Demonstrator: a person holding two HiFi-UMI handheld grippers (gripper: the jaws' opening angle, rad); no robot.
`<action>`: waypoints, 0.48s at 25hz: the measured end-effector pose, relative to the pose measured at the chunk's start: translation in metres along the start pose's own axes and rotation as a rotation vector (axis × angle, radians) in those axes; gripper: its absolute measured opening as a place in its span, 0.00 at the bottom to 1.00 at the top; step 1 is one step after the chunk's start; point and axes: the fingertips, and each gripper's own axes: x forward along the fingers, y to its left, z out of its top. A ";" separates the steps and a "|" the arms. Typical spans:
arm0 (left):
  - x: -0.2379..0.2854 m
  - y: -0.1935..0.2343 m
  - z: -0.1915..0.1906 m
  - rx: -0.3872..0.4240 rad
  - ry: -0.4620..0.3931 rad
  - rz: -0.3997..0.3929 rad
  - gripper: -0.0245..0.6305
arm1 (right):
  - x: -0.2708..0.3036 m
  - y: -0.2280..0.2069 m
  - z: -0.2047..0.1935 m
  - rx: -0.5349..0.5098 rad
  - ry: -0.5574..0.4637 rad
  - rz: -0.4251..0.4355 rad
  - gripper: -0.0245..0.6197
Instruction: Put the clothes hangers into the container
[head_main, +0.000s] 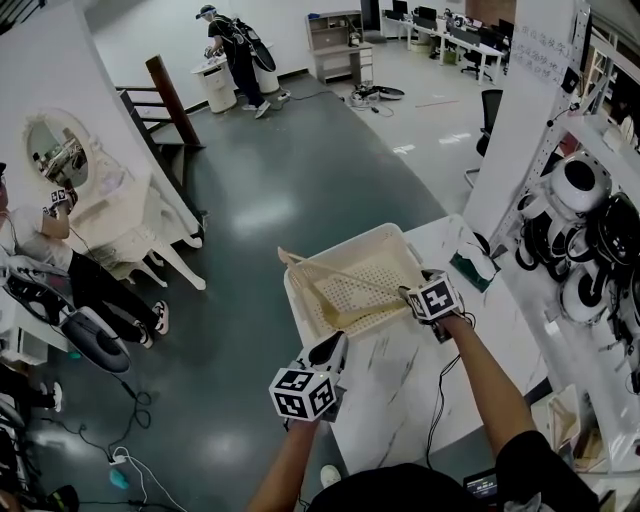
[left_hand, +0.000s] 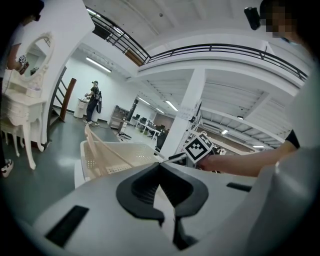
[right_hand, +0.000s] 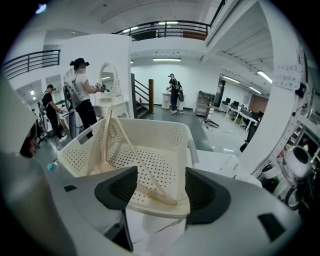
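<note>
A white marbled table (head_main: 400, 390) is carrying a cream perforated container (head_main: 300, 300) at its far left end, over a dark green floor (head_main: 270, 200). Well apart to the left, a white dressing table (head_main: 125, 215) with an oval mirror is standing against a partition. Cream clothes hangers (head_main: 335, 275) are lying inside the container, 1 end leaning up over its far left corner and another resting by the near rim; I cannot count them. The right gripper (right_hand: 156, 192) is hovering at the container's near right corner, its jaws standing wide apart and clamping nothing, the rim showing in the gap. The left gripper (left_hand: 161, 187) is hanging off the table's left edge, jaws pressed together and empty.
</note>
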 end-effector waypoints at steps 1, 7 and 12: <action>-0.001 0.000 0.000 0.002 0.000 -0.001 0.04 | -0.001 0.001 0.000 -0.001 0.000 0.001 0.48; -0.005 -0.006 0.003 0.036 0.004 -0.012 0.04 | -0.013 0.012 0.009 0.009 -0.027 0.031 0.48; -0.012 -0.011 0.005 0.048 0.002 -0.017 0.04 | -0.026 0.023 0.014 0.028 -0.045 0.055 0.48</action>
